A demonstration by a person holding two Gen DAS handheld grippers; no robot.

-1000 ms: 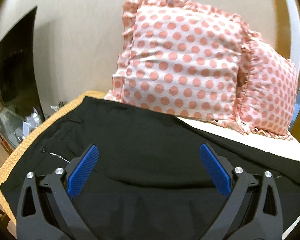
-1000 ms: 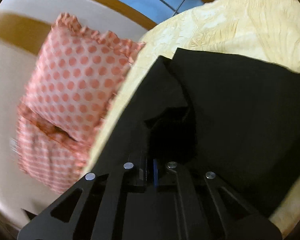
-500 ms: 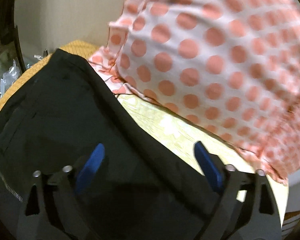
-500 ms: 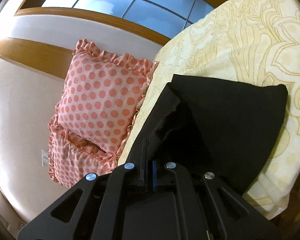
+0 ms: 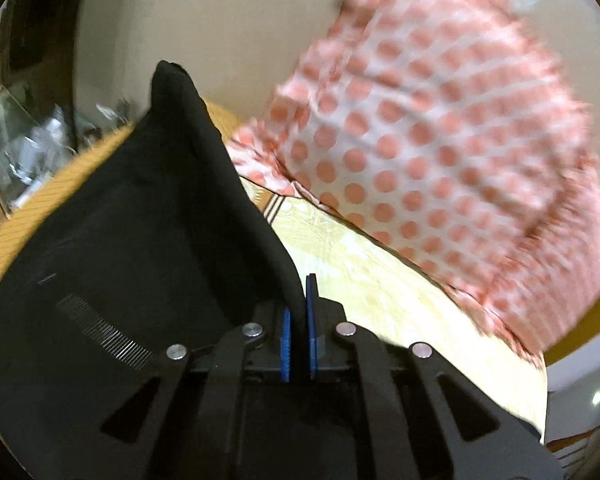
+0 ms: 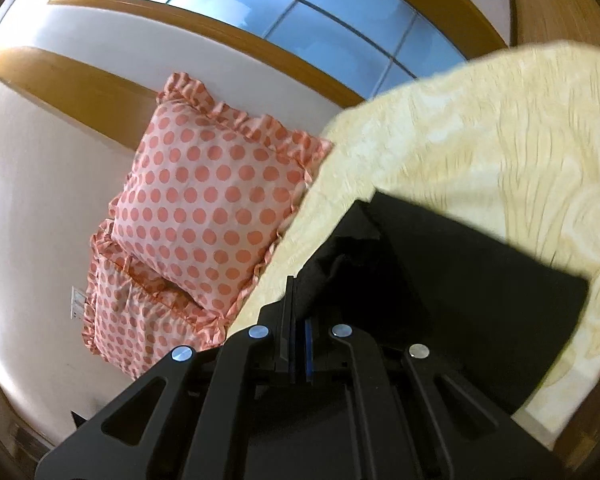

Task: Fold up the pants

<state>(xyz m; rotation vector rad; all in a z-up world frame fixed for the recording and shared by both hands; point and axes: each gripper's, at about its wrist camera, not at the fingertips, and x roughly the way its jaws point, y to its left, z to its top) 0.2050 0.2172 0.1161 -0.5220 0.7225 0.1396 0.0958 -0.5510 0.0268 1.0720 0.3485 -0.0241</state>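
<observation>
The black pants [image 5: 140,240] lie on the cream bedspread [image 5: 380,288]. In the left wrist view my left gripper [image 5: 298,304] is shut on the edge of the pants near the waist; the cloth rises in a peak ahead of the blue pads, and the zipper [image 5: 100,332] shows at lower left. In the right wrist view my right gripper [image 6: 298,312] is shut on a bunched edge of the pants [image 6: 460,280], whose leg lies flat to the right on the bedspread [image 6: 480,140].
Two pink polka-dot pillows [image 6: 204,208] lean against the wall at the head of the bed; one fills the upper right of the left wrist view [image 5: 440,140]. An orange blanket edge [image 5: 40,208] and cluttered items [image 5: 24,152] lie at left. A window [image 6: 300,20] is above.
My left gripper has moved forward to the pants' far edge and shut on it, lifting the cloth. My right gripper stays shut on the pants and has lifted and tilted.
</observation>
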